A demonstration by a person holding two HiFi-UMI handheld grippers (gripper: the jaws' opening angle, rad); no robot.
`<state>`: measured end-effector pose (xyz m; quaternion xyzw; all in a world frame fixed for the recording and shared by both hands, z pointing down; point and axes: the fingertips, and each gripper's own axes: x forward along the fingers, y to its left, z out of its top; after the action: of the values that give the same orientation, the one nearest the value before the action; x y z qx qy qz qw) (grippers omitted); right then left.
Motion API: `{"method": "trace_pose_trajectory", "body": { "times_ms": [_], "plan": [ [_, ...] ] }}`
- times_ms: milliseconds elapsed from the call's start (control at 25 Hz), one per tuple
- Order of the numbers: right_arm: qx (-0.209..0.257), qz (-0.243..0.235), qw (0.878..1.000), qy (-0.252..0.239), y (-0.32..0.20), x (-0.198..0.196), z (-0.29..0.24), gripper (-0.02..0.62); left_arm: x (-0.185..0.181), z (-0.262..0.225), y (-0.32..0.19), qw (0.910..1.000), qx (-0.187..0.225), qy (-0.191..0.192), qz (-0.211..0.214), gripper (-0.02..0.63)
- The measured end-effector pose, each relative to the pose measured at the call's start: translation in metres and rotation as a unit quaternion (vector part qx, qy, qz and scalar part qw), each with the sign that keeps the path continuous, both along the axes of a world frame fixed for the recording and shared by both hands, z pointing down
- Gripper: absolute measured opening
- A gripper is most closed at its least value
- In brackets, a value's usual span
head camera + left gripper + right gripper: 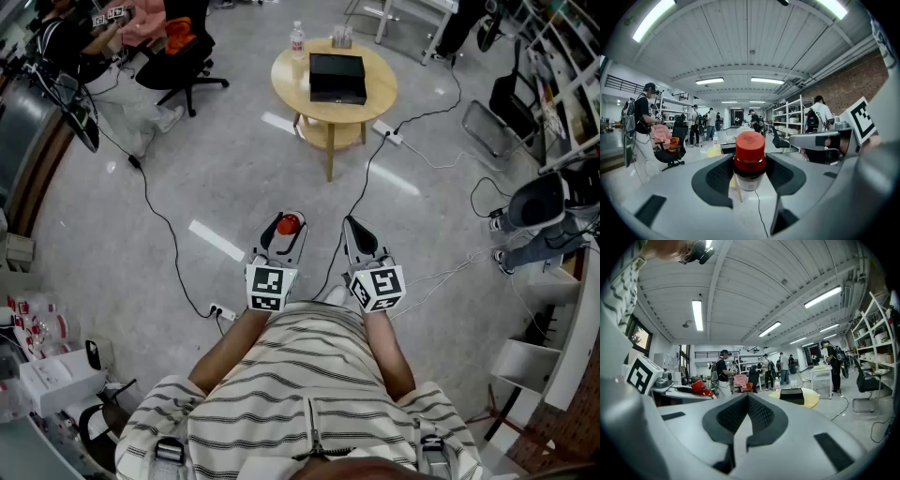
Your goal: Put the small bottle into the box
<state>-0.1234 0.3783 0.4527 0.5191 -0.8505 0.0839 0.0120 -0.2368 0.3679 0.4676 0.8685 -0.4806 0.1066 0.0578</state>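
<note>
Grey floor [216, 187] separates your grippers from the round table [286, 89] well ahead. Your left gripper [284, 232] pinches the small bottle [750, 157]; your right gripper [352, 225] is pressed together, empty. This looks like the carry: next, reach the box [337, 78] there.

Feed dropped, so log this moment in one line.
left gripper: shut on small bottle | right gripper: shut, empty | box: on round table ahead

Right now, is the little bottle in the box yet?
Out. The small bottle stands gripped in the left tongs, while the black box sits apart on the round table.
</note>
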Motion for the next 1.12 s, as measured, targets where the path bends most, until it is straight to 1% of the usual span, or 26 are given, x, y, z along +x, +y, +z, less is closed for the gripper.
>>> {"method": "trace_pose_trajectory", "body": {
  "times_ms": [360, 560, 680, 920, 1120],
  "plan": [
    [-0.008, -0.012, 1.0, -0.019, -0.005, 0.013, 0.0, 0.017, 0.018, -0.002, -0.005, 1.0, 0.005, -0.002, 0.0, 0.229],
    [-0.007, -0.01, 1.0, -0.026, -0.008, 0.035, 0.001, 0.017, 0.039, 0.001, -0.004, 1.0, 0.001, -0.006, 0.0, 0.229],
    [-0.004, -0.015, 1.0, -0.024, -0.01, 0.049, 0.0, 0.017, 0.052, 0.004, -0.006, 0.9999, -0.003, -0.007, -0.007, 0.229],
    [0.001, -0.037, 0.999, -0.026, -0.016, 0.082, 0.0, 0.017, 0.092, -0.001, -0.012, 0.9998, 0.011, -0.011, -0.012, 0.229],
    [0.001, -0.042, 0.999, -0.029, -0.024, 0.1, 0.003, 0.017, 0.107, -0.006, -0.017, 0.9994, 0.015, -0.011, -0.027, 0.229]
  ]
}}
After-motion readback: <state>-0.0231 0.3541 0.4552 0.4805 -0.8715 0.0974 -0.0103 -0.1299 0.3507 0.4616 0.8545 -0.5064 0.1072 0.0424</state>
